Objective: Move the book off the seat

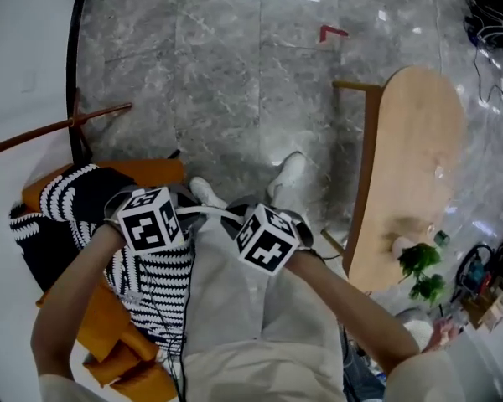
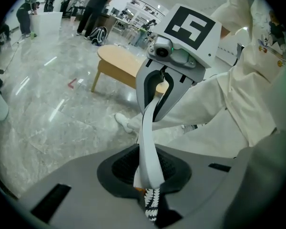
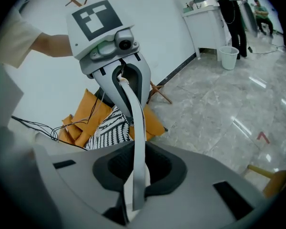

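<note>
Where marble floor (image 1: pixel 218 74) gleams, wooden table (image 1: pixel 415 166), orange seat (image 1: pixel 109 329)

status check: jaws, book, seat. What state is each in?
book: in the air, edge-on, held between both grippers, over the person's lap.
left gripper: jaws shut on one end of the book.
right gripper: jaws shut on the opposite end.
seat: orange, striped cushion lying on it.
</note>
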A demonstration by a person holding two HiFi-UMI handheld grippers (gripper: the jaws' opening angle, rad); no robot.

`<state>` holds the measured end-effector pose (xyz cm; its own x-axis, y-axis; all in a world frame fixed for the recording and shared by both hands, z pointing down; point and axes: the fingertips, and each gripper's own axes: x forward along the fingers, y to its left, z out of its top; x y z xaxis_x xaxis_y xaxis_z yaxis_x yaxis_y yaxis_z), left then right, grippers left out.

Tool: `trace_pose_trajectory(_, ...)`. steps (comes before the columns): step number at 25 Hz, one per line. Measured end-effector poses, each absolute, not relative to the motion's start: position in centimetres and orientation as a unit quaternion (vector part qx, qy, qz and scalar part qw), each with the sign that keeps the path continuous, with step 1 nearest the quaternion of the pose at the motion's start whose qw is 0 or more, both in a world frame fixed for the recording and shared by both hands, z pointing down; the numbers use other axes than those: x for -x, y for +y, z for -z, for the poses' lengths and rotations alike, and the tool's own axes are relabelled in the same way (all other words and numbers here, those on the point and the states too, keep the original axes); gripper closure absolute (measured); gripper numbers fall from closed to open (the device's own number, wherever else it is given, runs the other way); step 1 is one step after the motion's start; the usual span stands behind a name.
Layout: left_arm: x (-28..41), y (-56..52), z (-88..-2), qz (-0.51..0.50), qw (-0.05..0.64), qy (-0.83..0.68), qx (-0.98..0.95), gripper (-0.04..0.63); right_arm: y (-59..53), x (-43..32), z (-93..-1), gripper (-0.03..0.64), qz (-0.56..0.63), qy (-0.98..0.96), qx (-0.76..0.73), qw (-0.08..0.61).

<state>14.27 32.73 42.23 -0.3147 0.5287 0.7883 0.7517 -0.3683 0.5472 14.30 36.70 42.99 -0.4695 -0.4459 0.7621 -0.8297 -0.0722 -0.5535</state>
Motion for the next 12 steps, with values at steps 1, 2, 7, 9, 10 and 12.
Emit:
trace_pose_trajectory(1, -15.0, 33.2, -42.2, 0.59, 0.098, -0.557, 0.576, 0.545, 37.2, -15.0, -42.9, 0.568, -0.55, -0.655, -0.489, 0.171)
trace_pose_trajectory(2, -15.8, 33.9, -42.2, 0.588, 0.102, -0.561, 0.574, 0.545, 37.8, -15.7, -42.9, 0.568, -0.552, -0.651, -0.493, 0.168)
trace_pose_trajectory(7, -19.3, 37.1, -42.1, 0.578, 0.129, -0.584, 0.555, 0.545, 41.0, -19.0, -42.9, 0.568, -0.55, -0.636, -0.521, 0.149)
trace_pose_trajectory(9, -20.6, 38.8, -42.3, 0.574, 0.15, -0.592, 0.545, 0.545, 42.7, -20.1, -43.1, 0.568, -0.551, -0.626, -0.534, 0.138)
trace_pose_trajectory(10, -21.2, 39.7, -42.3, 0.573, 0.157, -0.596, 0.54, 0.545, 43.6, -20.6, -43.1, 0.568, -0.551, -0.621, -0.541, 0.134)
trace_pose_trajectory(12, -22.3, 41.5, -42.1, 0.571, 0.163, -0.602, 0.534, 0.545, 45.3, -21.5, -42.9, 0.569, -0.553, -0.612, -0.551, 0.126)
